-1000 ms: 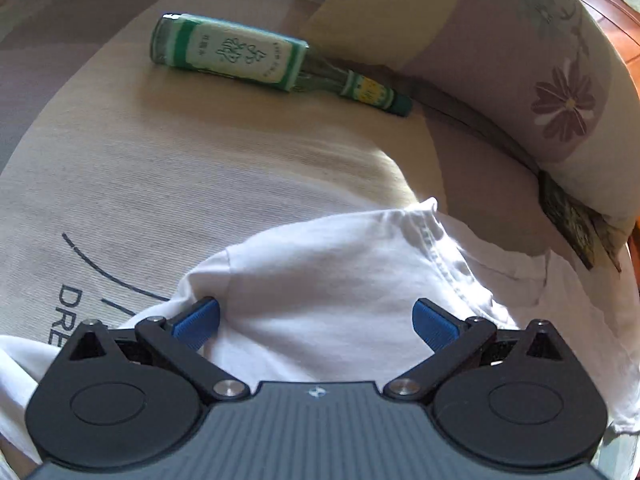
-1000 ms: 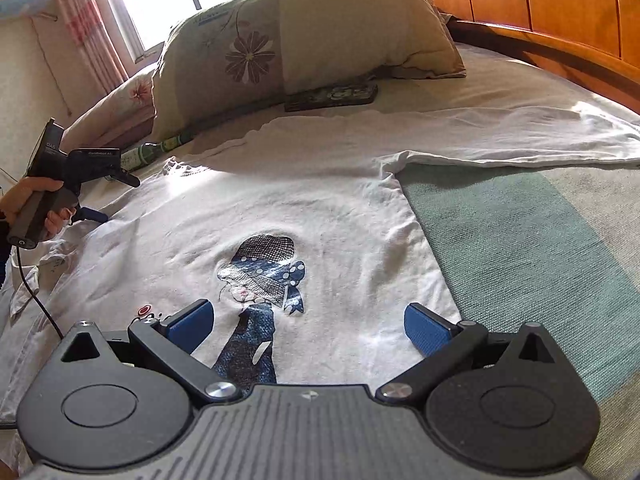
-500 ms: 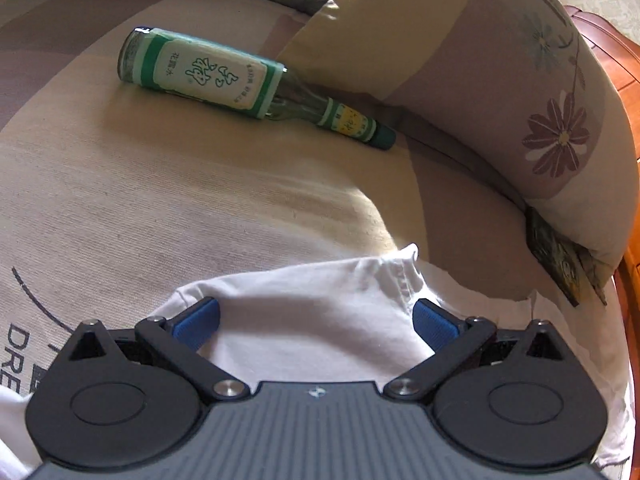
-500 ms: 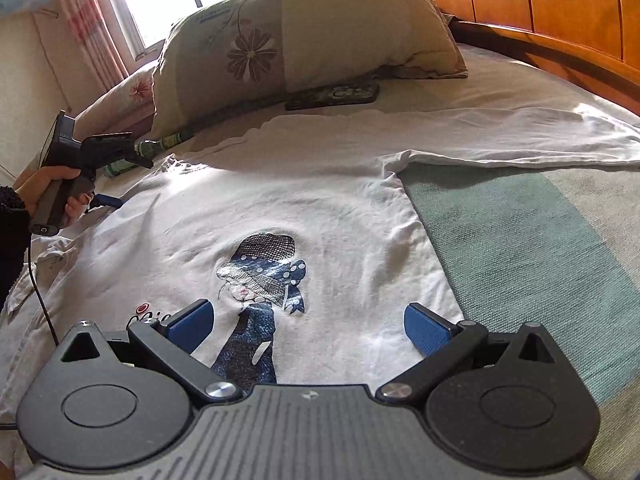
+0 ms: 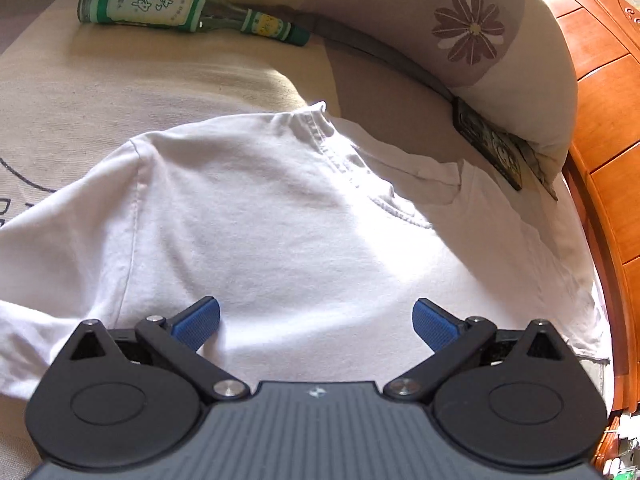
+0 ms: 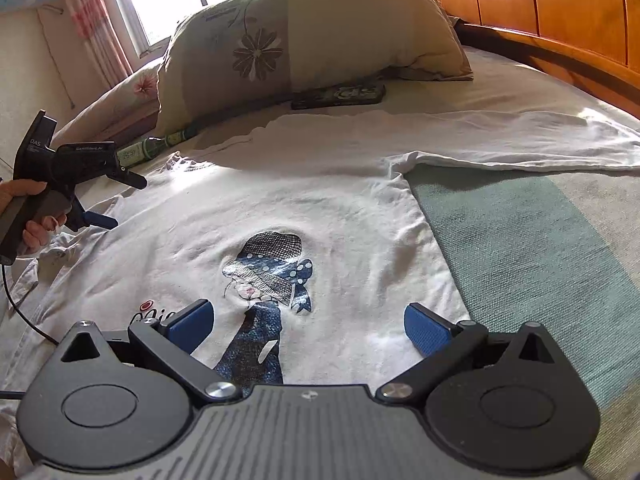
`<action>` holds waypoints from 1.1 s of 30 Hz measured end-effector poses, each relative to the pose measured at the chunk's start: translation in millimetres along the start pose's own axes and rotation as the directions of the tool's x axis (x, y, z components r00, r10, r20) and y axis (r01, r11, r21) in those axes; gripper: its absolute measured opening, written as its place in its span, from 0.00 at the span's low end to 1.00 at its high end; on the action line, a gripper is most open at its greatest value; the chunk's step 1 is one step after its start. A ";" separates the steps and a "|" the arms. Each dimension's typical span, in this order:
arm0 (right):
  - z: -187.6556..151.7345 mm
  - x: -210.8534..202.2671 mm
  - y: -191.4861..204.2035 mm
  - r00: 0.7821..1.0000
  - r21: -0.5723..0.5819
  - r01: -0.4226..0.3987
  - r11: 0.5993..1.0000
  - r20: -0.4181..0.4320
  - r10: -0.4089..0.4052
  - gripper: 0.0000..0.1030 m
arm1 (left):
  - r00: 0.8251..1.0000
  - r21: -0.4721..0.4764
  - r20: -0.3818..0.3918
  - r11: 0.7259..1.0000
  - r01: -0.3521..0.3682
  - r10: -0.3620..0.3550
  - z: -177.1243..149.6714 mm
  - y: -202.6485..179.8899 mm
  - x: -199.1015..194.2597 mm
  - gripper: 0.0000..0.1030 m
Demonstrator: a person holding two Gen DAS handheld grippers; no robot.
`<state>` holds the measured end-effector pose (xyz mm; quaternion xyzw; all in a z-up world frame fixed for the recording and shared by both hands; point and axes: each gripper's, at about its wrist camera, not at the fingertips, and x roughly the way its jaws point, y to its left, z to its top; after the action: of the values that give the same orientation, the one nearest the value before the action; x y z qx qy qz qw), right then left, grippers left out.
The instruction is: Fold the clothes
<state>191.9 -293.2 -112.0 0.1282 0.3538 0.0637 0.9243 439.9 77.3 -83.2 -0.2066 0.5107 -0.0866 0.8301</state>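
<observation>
White cotton fills both of my views: the T-shirt (image 6: 280, 200) lies spread front-up on the bed (image 6: 540, 260), its printed girl figure (image 6: 272, 276) just ahead of my right gripper (image 6: 306, 324), one long sleeve (image 6: 520, 140) stretched off to the far right. My right gripper is spread wide with nothing between its blue pads, hovering above the lower front of the shirt. My left gripper (image 5: 316, 320) is likewise spread and empty, low over the shoulder region near the collar (image 5: 332, 148); from the right view I see it at the far left edge of the garment (image 6: 96, 200), held by a hand (image 6: 32, 216). I judge no fold has begun. The risks I see: a glass bottle (image 5: 188, 8) lies on its side just beyond the collar, against the pillow (image 5: 480, 40), and dragging the shirt upward or sweeping the sleeve could nudge it rolling. A dark flat case (image 6: 340, 96) sits tucked under the pillow near the shirt's top edge and could snag the cloth. Pinching too deep may also catch the bedcover beneath, and the left gripper's cable (image 6: 16, 304) trailing across the fabric could get folded in.
</observation>
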 end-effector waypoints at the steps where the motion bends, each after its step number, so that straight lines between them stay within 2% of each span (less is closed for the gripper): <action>1: -0.2 1.0 0.5 1.000 -0.001 0.003 1.000 0.000 -0.003 1.00 | 1.000 -0.004 0.010 1.000 -0.001 0.001 -1.2 0.9 -4.0 0.99; 8: -7.7 15.9 19.6 0.995 -0.114 0.094 0.989 -0.005 -0.096 1.00 | 0.997 -0.034 0.076 0.999 -0.005 0.008 -9.6 7.2 -32.1 0.99; 13: -16.5 25.3 34.0 0.982 -0.180 0.189 0.965 0.026 -0.187 1.00 | 0.999 0.166 0.036 0.986 -0.020 0.014 -52.2 -24.6 -43.3 0.99; 17: -17.9 27.0 35.7 0.977 -0.162 0.214 0.963 0.044 -0.210 1.00 | 0.997 0.341 0.015 0.937 -0.079 0.079 -94.0 -43.2 -41.5 0.99; 19: -18.1 28.1 36.6 0.975 -0.165 0.223 0.961 0.048 -0.218 1.00 | 0.997 0.390 -0.003 0.918 -0.073 0.081 -115.6 -40.1 -37.5 0.99; 22: -18.2 28.6 37.4 0.974 -0.166 0.226 0.960 0.047 -0.221 1.00 | 0.993 0.468 0.025 0.876 -0.116 0.117 -146.9 -36.2 -43.9 0.99; 26: -18.5 28.9 38.4 0.973 -0.167 0.231 0.959 0.047 -0.226 1.00 | 0.983 0.566 0.075 0.804 -0.179 0.166 -188.5 -31.3 -54.1 0.99; 29: -19.6 28.7 39.0 0.972 -0.166 0.234 0.958 0.052 -0.229 1.00 | 0.990 0.566 0.053 0.813 -0.137 0.129 -209.2 -21.2 -69.3 0.99; 32: -19.9 28.6 39.6 0.972 -0.169 0.234 0.957 0.055 -0.228 1.00 | 0.985 0.584 0.098 0.794 -0.170 0.138 -222.2 -18.2 -82.7 0.99; 33: -19.5 28.5 40.0 0.972 -0.172 0.234 0.957 0.055 -0.228 1.00 | 0.985 0.594 0.122 0.786 -0.170 0.121 -225.1 -19.9 -87.0 0.99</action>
<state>198.9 -245.2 -132.9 0.0042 0.3434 -0.0158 0.9390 202.1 33.0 -92.4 0.1047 0.4384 -0.1723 0.8759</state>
